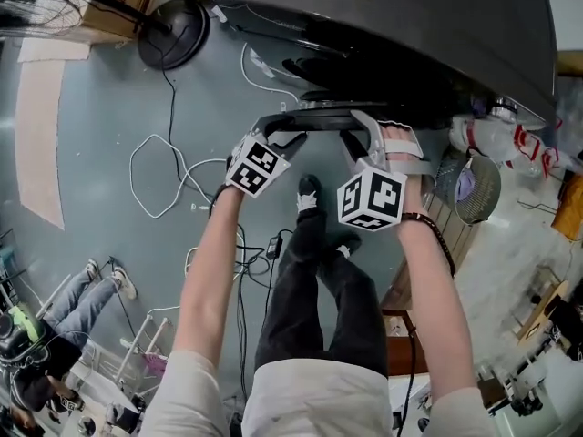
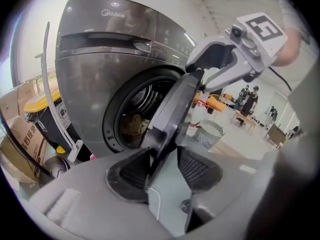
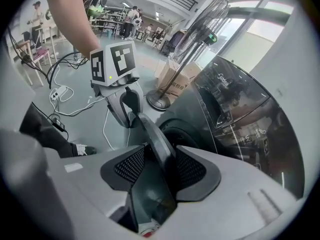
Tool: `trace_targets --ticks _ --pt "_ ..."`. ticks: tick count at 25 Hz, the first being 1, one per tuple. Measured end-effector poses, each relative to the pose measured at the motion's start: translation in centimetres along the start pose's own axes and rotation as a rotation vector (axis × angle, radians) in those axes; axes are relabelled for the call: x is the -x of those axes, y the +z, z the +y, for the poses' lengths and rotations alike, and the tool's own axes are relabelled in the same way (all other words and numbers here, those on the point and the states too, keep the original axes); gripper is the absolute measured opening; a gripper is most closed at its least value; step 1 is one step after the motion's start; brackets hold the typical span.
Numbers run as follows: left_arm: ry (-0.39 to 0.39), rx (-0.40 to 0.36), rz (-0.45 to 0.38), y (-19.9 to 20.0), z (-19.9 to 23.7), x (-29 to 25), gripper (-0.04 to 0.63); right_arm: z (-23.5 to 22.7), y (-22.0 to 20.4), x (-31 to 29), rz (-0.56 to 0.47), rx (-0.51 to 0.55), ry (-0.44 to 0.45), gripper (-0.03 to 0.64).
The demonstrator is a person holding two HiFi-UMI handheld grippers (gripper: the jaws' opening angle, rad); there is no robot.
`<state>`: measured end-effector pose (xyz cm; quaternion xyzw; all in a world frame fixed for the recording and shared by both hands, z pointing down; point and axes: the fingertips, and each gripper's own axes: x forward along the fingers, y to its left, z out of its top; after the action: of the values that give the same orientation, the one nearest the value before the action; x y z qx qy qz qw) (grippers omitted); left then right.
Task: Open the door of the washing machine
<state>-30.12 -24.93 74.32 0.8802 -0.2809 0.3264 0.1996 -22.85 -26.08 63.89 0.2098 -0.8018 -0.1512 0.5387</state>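
Left gripper view, glossy round door (image 2: pixel 172 114) between parted left fingers (image 2: pixel 129 173), right fingers (image 3: pixel 192 170) clamping its rim

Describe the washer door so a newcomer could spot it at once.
Find the big dark grey washing machine with the round opening in its front. The door is the dark slab swung out from that opening, seen edge-on, its rim between the left tongs. Unlike the fixed front panel, it juts towards the camera.
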Motion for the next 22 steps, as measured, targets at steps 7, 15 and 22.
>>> trace_targets --ticks 7,15,22 --pt "0.005 0.04 0.017 -2.3 -4.0 1.5 0.213 3.2 -0.1 1.8 -0.004 0.028 0.027 0.179" --pt "-0.011 0.044 0.026 -4.5 -10.1 1.9 0.202 6.9 -2.2 4.5 0.017 0.066 0.044 0.201" --pt "-0.012 0.024 0.037 -5.9 -14.7 2.7 0.198 9.8 -3.2 6.8 0.021 0.127 0.058 0.207"
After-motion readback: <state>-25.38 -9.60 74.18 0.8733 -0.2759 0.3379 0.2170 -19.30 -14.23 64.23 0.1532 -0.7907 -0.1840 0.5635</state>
